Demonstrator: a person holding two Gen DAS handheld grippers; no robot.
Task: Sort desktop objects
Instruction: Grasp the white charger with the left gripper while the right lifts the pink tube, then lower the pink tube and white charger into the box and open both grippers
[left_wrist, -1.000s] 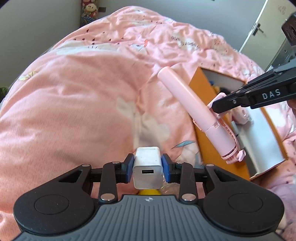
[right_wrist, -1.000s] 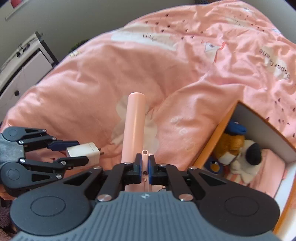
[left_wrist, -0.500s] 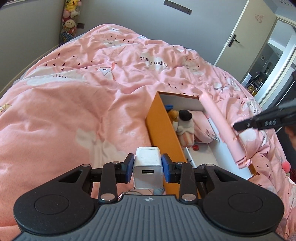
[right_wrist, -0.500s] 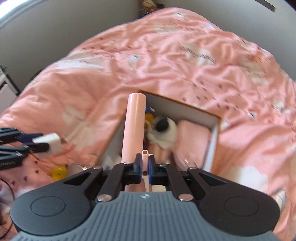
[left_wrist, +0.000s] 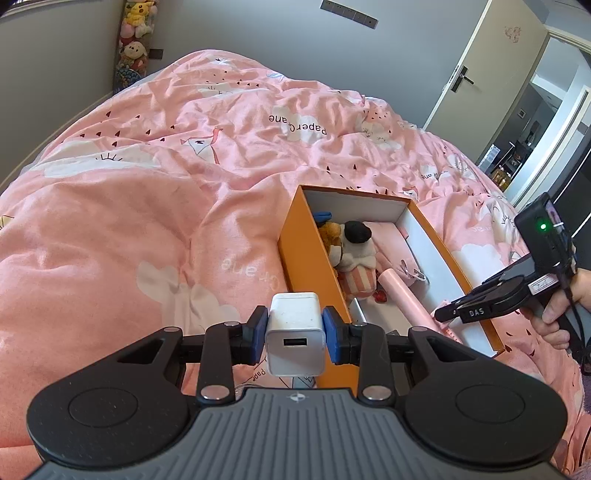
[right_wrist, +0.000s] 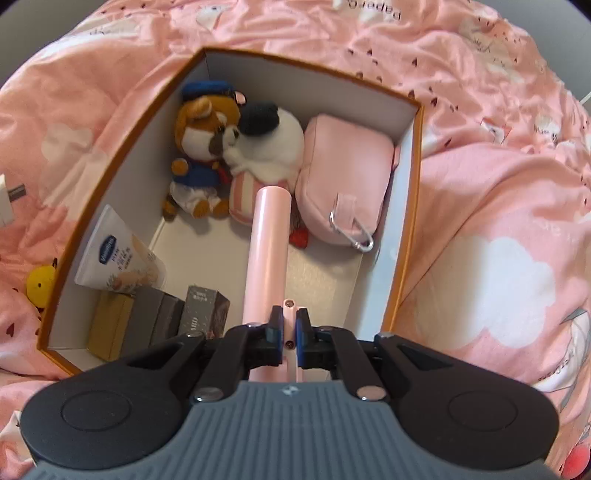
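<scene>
My left gripper (left_wrist: 295, 328) is shut on a white USB charger (left_wrist: 295, 334), held above the pink quilt just left of the orange box (left_wrist: 314, 258). My right gripper (right_wrist: 288, 328) is shut on the thin end of a pink selfie stick (right_wrist: 267, 243), whose long barrel points down into the orange box (right_wrist: 118, 147), over its bare floor between the plush toys and the pink pouch. In the left wrist view the right gripper (left_wrist: 443, 314) hangs over the box's near right corner with the pink selfie stick (left_wrist: 402, 293) slanting inside.
Inside the box lie a brown plush dog (right_wrist: 201, 147), a white plush (right_wrist: 269, 144), a pink pouch (right_wrist: 343, 181), a lotion tube (right_wrist: 118, 258) and small cartons (right_wrist: 155, 321). A yellow toy (right_wrist: 40, 284) sits on the quilt outside the left wall. A door (left_wrist: 480, 74) stands behind the bed.
My right gripper swung the selfie stick from over the quilt to above the box and tipped it steeply down inside. My left gripper rose slightly, still holding the charger.
</scene>
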